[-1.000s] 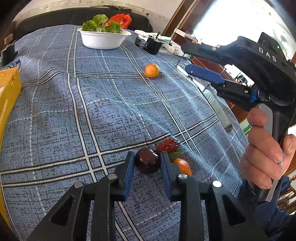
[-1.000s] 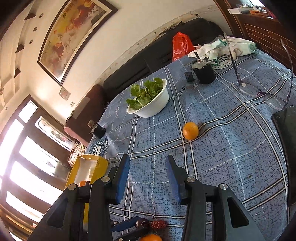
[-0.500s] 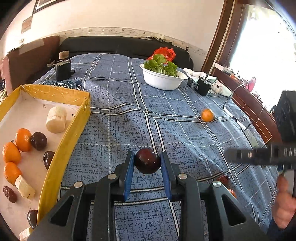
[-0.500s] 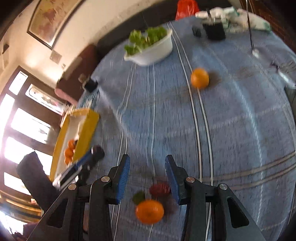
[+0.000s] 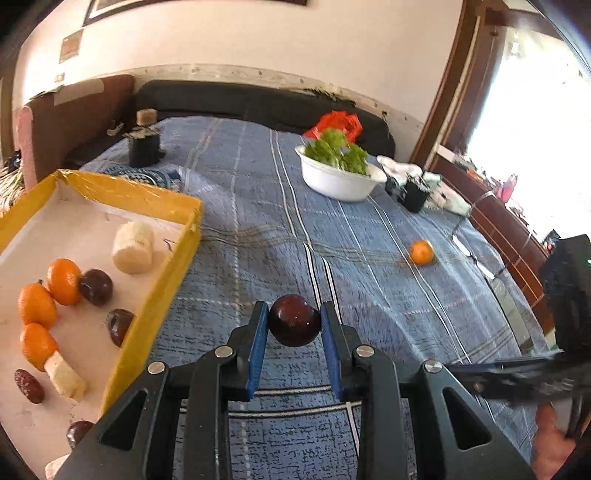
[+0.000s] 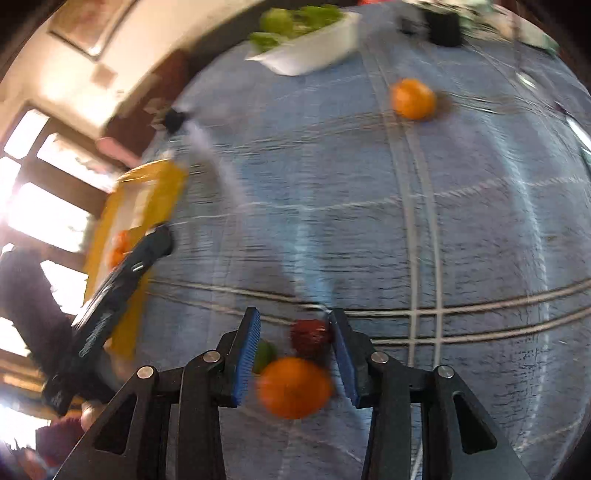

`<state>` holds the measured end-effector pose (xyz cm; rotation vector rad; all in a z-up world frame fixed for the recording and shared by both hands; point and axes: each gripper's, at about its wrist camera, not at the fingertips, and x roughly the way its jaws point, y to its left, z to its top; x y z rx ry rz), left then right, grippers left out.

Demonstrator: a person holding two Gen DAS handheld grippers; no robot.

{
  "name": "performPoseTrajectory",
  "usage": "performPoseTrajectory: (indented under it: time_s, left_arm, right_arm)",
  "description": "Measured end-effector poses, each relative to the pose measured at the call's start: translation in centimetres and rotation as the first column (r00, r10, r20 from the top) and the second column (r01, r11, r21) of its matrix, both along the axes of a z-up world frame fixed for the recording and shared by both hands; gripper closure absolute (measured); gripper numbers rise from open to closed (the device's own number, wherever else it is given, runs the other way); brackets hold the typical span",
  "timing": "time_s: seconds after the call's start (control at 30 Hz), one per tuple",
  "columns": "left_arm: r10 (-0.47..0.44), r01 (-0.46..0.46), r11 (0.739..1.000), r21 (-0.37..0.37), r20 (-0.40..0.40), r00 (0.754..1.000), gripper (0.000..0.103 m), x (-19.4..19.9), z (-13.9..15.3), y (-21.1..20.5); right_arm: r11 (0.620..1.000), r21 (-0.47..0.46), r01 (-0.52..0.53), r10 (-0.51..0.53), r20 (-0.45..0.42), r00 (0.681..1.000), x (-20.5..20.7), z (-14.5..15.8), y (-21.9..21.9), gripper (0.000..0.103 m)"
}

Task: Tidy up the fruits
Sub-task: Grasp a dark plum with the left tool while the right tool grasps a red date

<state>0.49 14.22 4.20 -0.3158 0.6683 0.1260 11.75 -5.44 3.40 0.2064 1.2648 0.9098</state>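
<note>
The plum (image 5: pixel 294 325) is round, dark maroon and glossy, clamped between the left gripper (image 5: pixel 294 334) pads above the blue cloth (image 5: pixel 258 229), with the yellow tray (image 5: pixel 155 295) to the claw's left. The right gripper (image 6: pixel 295 345) stands partly open, gripping nothing, straddling an orange (image 6: pixel 294 387) and a red strawberry (image 6: pixel 310 336).

place: home living room | signs: dark sofa (image 5: pixel 258 107), framed picture (image 5: pixel 184 3), checked tablecloth (image 5: pixel 258 206)
</note>
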Motion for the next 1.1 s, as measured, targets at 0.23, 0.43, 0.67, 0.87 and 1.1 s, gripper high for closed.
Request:
performPoseTrajectory:
  time_s: [0.23, 0.43, 0.67, 0.87, 1.1]
  left_arm:
    - [0.009, -0.009, 1.000, -0.005, 0.008, 1.000, 0.076, 0.0, 0.2, 0.3]
    - [0.041, -0.040, 0.999, -0.022, 0.037, 0.998, 0.076, -0.6, 0.7, 1.0]
    - [0.076, -0.074, 0.997, -0.024, 0.084, 0.994, 0.076, -1.4, 1.6, 1.5]
    - [0.069, -0.067, 0.997, -0.025, 0.084, 0.994, 0.076, -1.3, 1.6, 1.4]
    - [0.059, -0.058, 0.998, -0.019, 0.075, 0.995, 0.076, -1.2, 1.4, 1.1]
  right_arm:
    - [0.999, 0.029, 0.013, -0.017, 0.133, 0.991, -0.7, 1.5, -0.4, 0.059]
    - [0.993, -0.028, -0.113, 0.116, 0.227, 0.967, -3.0, 1.3, 2.8, 0.063]
    - [0.978, -0.116, -0.171, 0.199, 0.311, 0.929, -5.6, -0.4, 5.6, 0.063]
    - [0.968, -0.205, -0.145, 0.214, 0.374, 0.902, -6.1, -1.3, 6.4, 0.063]
    - [0.960, -0.241, -0.141, 0.234, 0.415, 0.879, -6.7, -1.4, 6.8, 0.064]
